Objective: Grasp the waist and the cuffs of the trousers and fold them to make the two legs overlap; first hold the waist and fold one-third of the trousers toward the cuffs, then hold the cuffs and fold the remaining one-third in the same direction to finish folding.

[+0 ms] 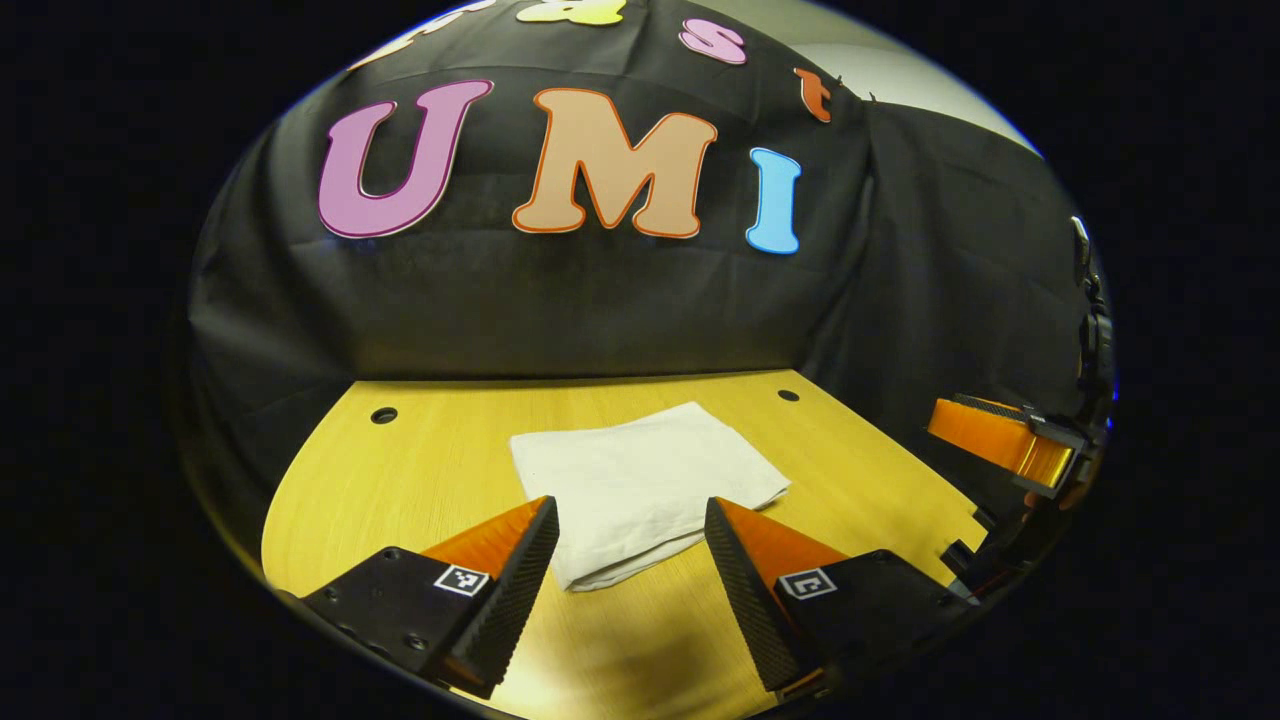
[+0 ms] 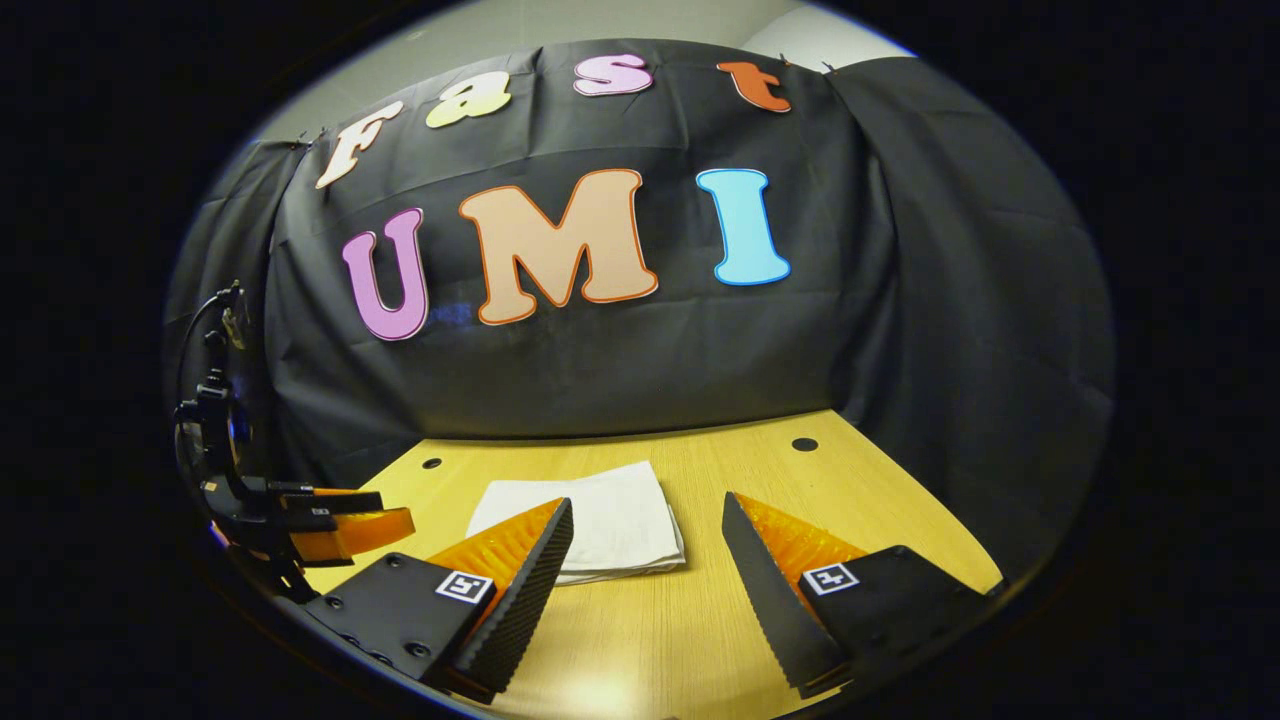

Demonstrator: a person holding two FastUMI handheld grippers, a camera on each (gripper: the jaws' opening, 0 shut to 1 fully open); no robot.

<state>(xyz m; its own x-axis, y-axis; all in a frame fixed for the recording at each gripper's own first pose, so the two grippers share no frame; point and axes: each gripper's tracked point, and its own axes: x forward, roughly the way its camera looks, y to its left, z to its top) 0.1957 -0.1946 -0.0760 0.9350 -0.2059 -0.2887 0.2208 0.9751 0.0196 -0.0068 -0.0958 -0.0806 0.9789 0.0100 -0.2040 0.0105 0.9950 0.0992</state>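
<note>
The white trousers (image 1: 640, 480) lie folded into a compact rectangle on the yellow wooden table (image 1: 420, 470). In the left gripper view my left gripper (image 1: 632, 515) hangs open above the bundle's near edge, nothing between its fingers. The right gripper (image 1: 1000, 440) shows at that view's right edge, off the cloth. In the right gripper view the folded trousers (image 2: 610, 520) sit ahead and to the left, and my right gripper (image 2: 648, 515) is open and holds nothing. The left gripper (image 2: 330, 525) shows at the far left there, beside the bundle.
Black cloth walls close the table at the back and on both sides. Small round holes (image 1: 384, 415) (image 1: 788, 395) sit in the tabletop near the back edge. Bare wood surrounds the bundle on all sides.
</note>
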